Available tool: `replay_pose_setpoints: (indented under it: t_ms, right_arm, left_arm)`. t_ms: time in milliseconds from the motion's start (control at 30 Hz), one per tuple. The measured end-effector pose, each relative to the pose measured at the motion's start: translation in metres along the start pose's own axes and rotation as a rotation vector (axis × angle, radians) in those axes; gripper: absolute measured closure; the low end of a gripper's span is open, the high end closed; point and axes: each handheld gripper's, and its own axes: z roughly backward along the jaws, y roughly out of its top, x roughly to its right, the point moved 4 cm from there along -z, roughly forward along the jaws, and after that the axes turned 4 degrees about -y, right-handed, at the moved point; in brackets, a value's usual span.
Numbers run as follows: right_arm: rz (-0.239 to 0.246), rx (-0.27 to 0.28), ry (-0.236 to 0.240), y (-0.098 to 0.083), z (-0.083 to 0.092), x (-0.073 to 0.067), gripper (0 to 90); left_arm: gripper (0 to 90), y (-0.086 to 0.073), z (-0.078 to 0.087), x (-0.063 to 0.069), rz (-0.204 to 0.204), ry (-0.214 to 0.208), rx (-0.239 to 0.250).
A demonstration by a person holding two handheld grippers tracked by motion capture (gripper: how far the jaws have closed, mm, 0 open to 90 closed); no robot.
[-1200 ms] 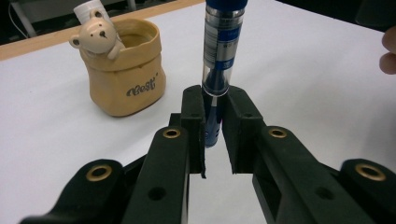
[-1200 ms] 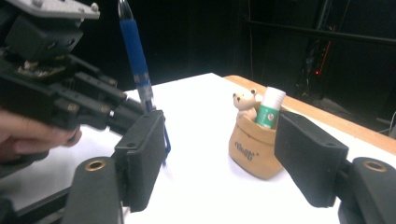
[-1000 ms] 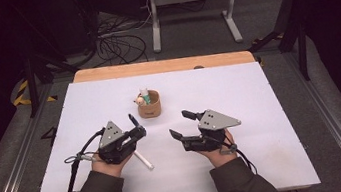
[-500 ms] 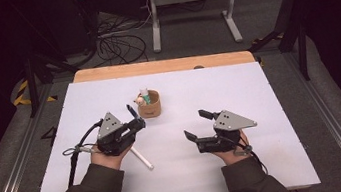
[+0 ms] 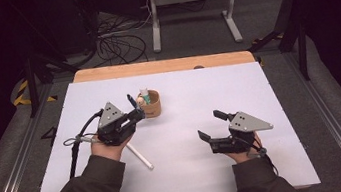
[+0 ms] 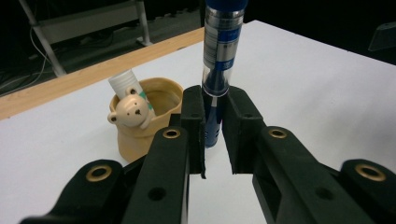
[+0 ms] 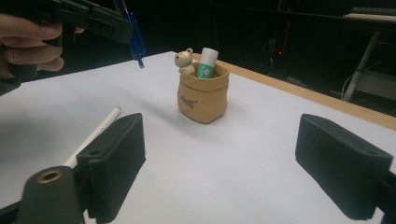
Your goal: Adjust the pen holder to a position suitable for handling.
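Note:
A tan pen pot (image 5: 151, 105) with a small bear figure (image 6: 130, 112) on its rim and a white-and-green tube (image 7: 205, 63) inside stands at the table's middle back. My left gripper (image 5: 132, 109) is just left of the pot, shut on a blue pen (image 6: 218, 60) that stands upright between the pads, its tip off the table. My right gripper (image 5: 210, 125) is at the front right. Its jaws have just been opening and are wide apart, with nothing between them. A white pen (image 5: 139, 156) lies on the table below my left hand.
The white table (image 5: 278, 161) has a wooden strip (image 5: 164, 66) along its far edge. A cable (image 5: 73, 155) trails from my left gripper toward the front left. Behind the table are a metal stand and floor cables.
My left gripper has risen with the blue pen and moved toward the pot. My right gripper has moved right and toward me, and its jaws have spread.

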Motion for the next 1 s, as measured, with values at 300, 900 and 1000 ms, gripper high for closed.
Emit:
replay_pose_setpoints:
  t_ms: [300,900,1000]
  right_arm:
    - [0.010,0.008,-0.008,-0.006,0.009,0.007,12.7]
    - [-0.025,0.004,-0.032,-0.010,0.011,0.015,11.7]
    - [-0.023,0.004,-0.035,-0.010,0.012,0.015,11.8]
  left_arm:
    - [79.1,0.012,-0.013,-0.009,0.006,0.010,-0.011]
    - [79.0,0.032,-0.044,-0.027,0.036,0.019,0.023]
    - [78.9,0.028,-0.052,-0.031,0.050,0.032,0.013]
